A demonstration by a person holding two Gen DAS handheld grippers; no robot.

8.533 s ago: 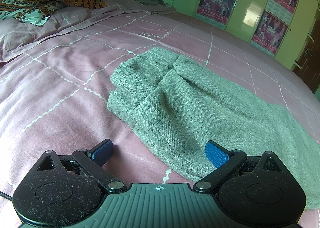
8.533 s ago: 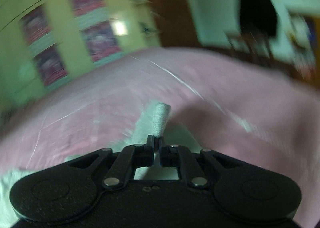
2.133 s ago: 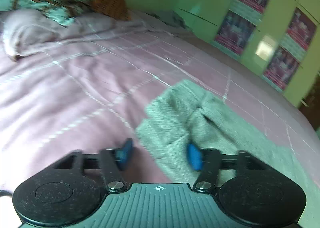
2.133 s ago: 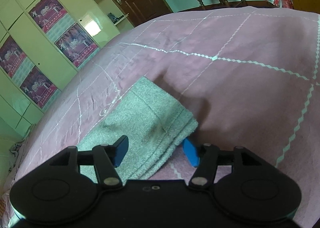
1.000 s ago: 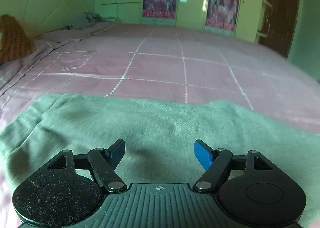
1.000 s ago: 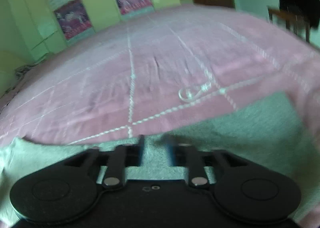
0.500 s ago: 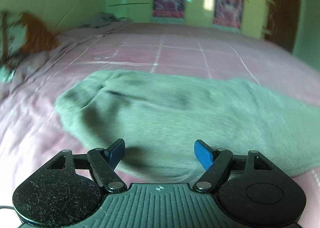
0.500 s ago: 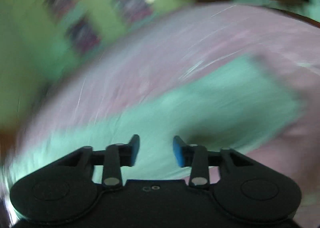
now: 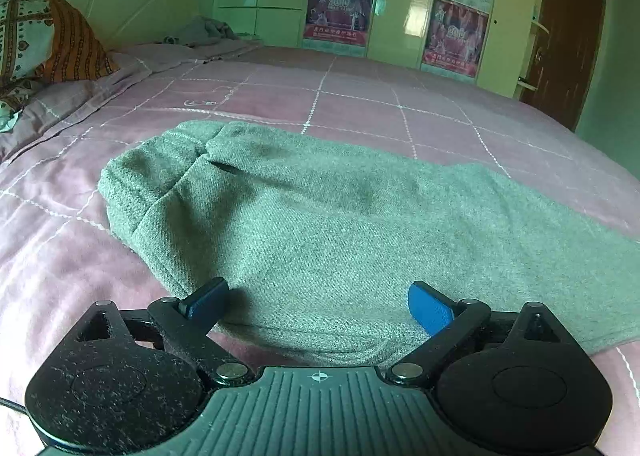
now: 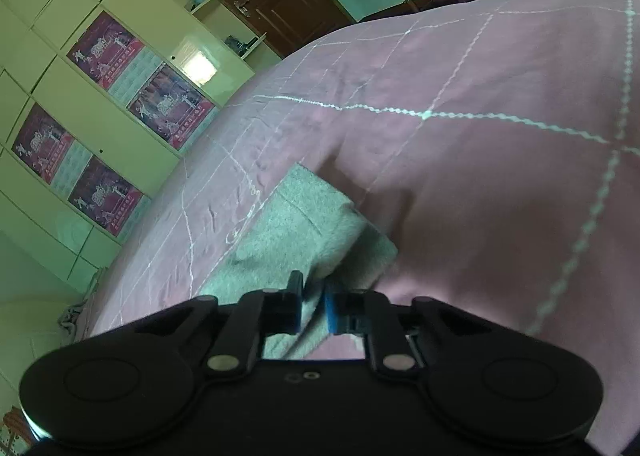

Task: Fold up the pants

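The pants (image 9: 320, 223) are lying on the bed (image 9: 360, 103), already laid leg on leg in one long grey-green strip; the waistband end is bunched toward the left in the left wrist view and the cuff end is pointing toward the wardrobe in the right wrist view.

Change over the last second: both views are being steadied after a blurred sweep half a second ago. The right gripper (image 10: 314, 310), whose jaws were being held visibly apart half a second ago, is now being closed to a narrow slit at the cuff end. Grey fabric is being seen in the slit and just beyond it. Whether the fabric is actually being pinched cannot be told, as the contact is hidden by the pads.

Judgement: a grasp on the cuff end is being set up, so the lengthwise fold toward the waistband is being prepared but not yet started.

Pose, left: the left gripper (image 9: 318, 302) is being held low over the near edge of the pants, jaws spread wide, nothing held. The fabric edge is lying between the blue pads (image 9: 428, 310), not touched as far as can be seen.

Pose, right: the gripper is being rolled strongly, so the bed is appearing tilted, and it is being aimed along the strip from its narrow end.
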